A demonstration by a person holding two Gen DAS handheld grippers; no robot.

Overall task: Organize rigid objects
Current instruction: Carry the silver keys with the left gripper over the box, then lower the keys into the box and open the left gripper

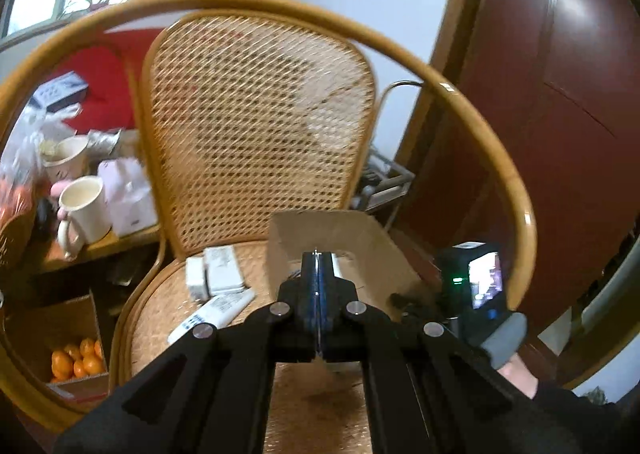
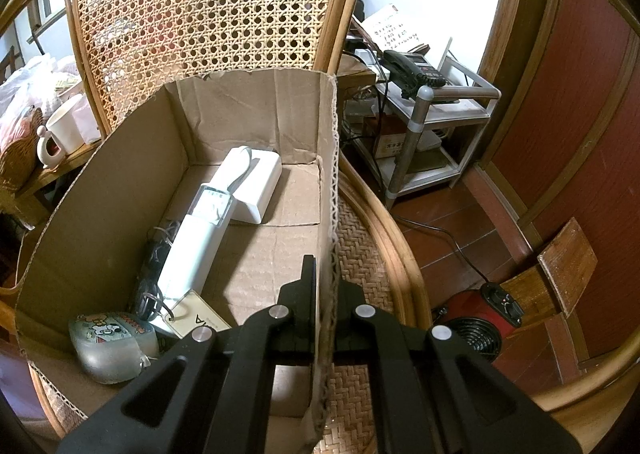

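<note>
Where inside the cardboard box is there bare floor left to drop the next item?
Free: the box floor between the long white device and the right wall pinched by the right tongs, in front of the white block. Crowded: the left side, with the cartoon case, black cord and tag.

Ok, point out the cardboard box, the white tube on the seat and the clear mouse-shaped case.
cardboard box (image 2: 256,258): right wrist view, bare floor.
white tube (image 1: 216,314): left wrist view, mid body.
clear mouse-shaped case (image 2: 110,346): right wrist view, top shell.
</note>
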